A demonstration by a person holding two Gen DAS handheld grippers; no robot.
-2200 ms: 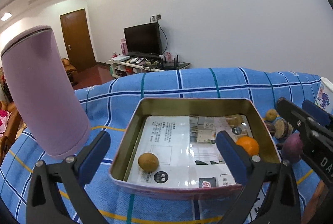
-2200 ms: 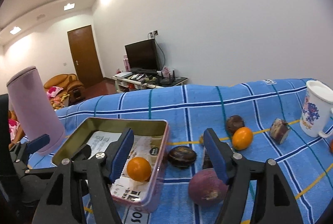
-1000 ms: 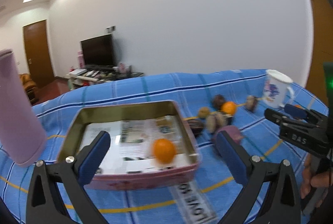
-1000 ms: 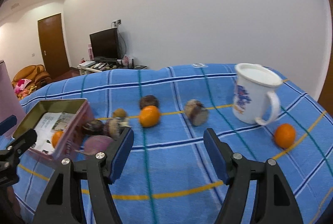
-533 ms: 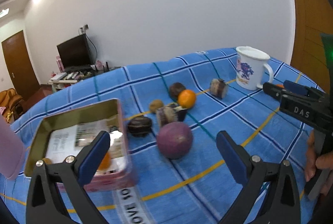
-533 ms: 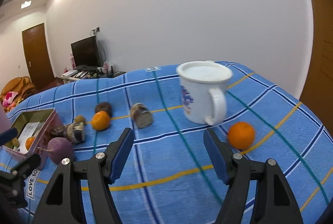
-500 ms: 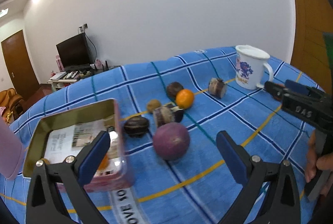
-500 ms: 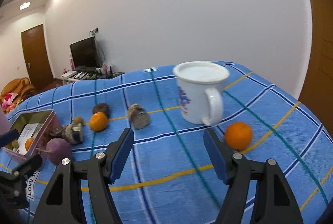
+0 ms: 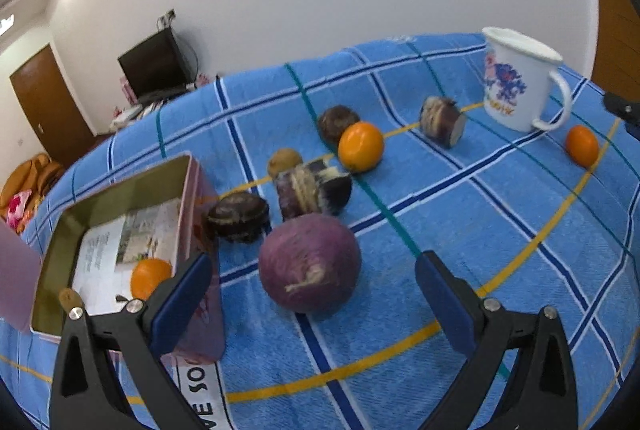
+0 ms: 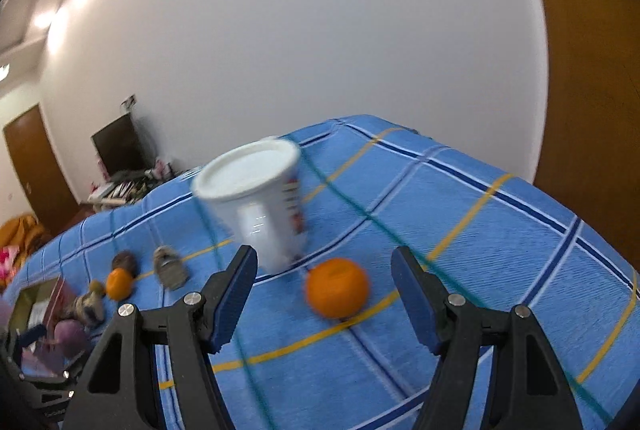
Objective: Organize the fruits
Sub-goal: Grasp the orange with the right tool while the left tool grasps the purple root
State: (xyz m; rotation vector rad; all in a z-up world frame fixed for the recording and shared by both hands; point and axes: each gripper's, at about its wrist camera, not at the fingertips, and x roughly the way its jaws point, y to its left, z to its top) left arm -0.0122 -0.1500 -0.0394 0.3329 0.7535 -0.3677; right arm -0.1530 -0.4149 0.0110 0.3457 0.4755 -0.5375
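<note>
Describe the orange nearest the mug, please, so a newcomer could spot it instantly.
Find the white mug on the blue checked cloth. The orange lies alone just beside its handle, on a yellow stripe, far from the other fruit clustered near the tin.

Blue plaid cloth (image 9: pixel 500 230), purple fruit (image 9: pixel 309 262), orange tangerine (image 10: pixel 337 287).

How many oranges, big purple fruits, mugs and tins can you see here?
Oranges: 3
Big purple fruits: 1
Mugs: 1
Tins: 1
Total: 6
</note>
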